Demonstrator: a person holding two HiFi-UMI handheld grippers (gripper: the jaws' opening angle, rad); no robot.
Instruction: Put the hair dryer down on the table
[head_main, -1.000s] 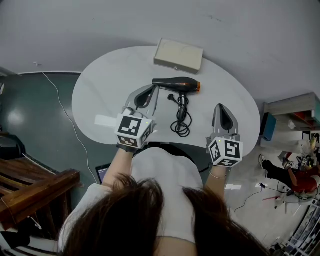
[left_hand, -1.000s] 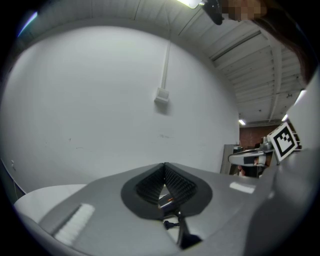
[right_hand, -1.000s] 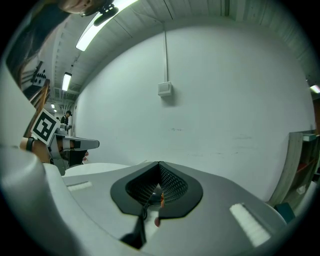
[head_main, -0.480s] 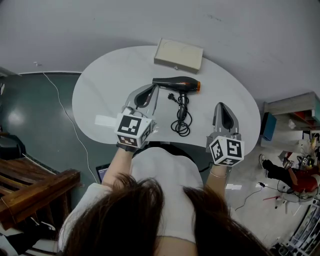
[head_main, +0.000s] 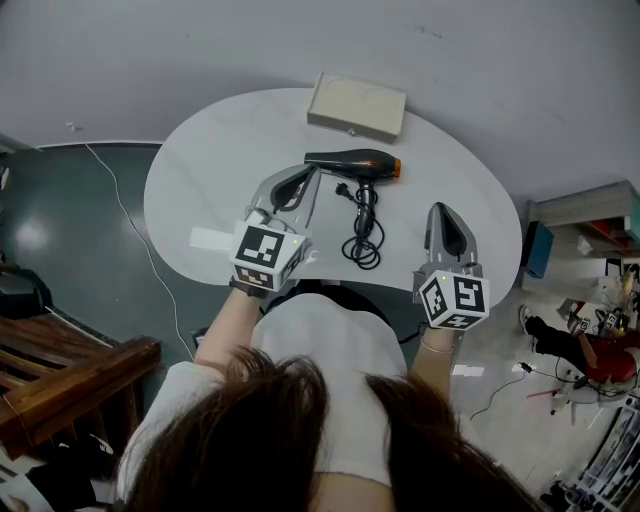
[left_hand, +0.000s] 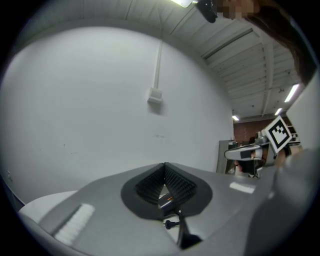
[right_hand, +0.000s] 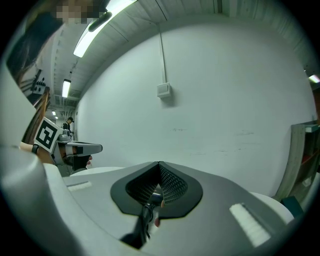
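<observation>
1. Claws come first: the left claw (left_hand: 164, 165) is shut tight with nothing in it, and the right claw (right_hand: 159, 164) is shut and empty too
2. Both claws hang over the near side of the table (head_main: 200, 170), well apart
3. The dryer (head_main: 355, 165) lies flat on the table, just beside the left claw's tip
4. Its cord (head_main: 363, 235) curls between the claws
5. A box (head_main: 357, 105) sits at the far edge

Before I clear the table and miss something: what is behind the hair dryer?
A beige box lies behind the hair dryer, apart from it, at the table's far edge. Its inside is hidden.
</observation>
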